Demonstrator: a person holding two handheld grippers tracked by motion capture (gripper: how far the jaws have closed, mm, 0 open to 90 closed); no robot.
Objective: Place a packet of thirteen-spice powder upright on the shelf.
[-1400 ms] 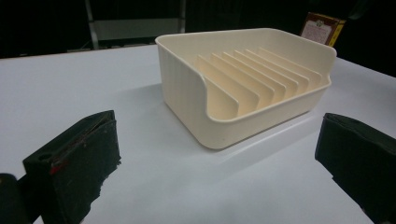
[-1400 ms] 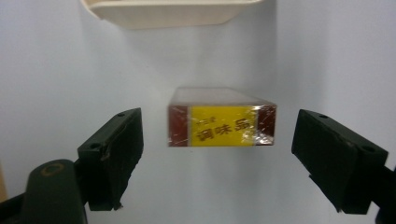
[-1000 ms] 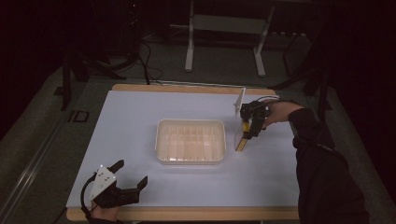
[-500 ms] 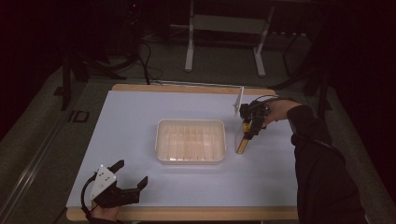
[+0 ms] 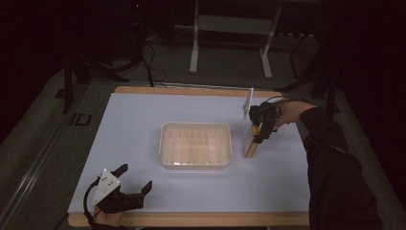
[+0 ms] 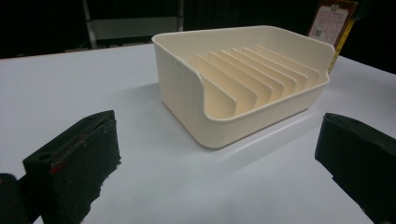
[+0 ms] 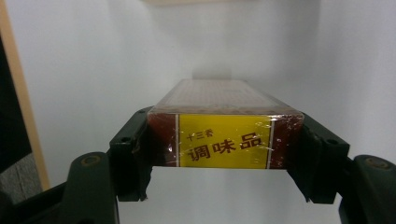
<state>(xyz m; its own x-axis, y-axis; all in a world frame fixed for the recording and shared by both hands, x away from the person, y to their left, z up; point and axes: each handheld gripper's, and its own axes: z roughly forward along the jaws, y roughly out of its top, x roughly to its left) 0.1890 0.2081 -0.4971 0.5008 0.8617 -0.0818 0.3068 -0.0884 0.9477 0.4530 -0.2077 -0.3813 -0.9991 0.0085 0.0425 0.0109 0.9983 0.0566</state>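
The right gripper is clamped on the seasoning box, near the table's right edge, beside the slotted tray. Lift it straight before moving toward a slot. The left gripper waits wide open near the front-left corner.

The right gripper has just closed its two black jaws on the end of a flat box with a yellow label. The box stretches away over the white table, near its wooden edge.
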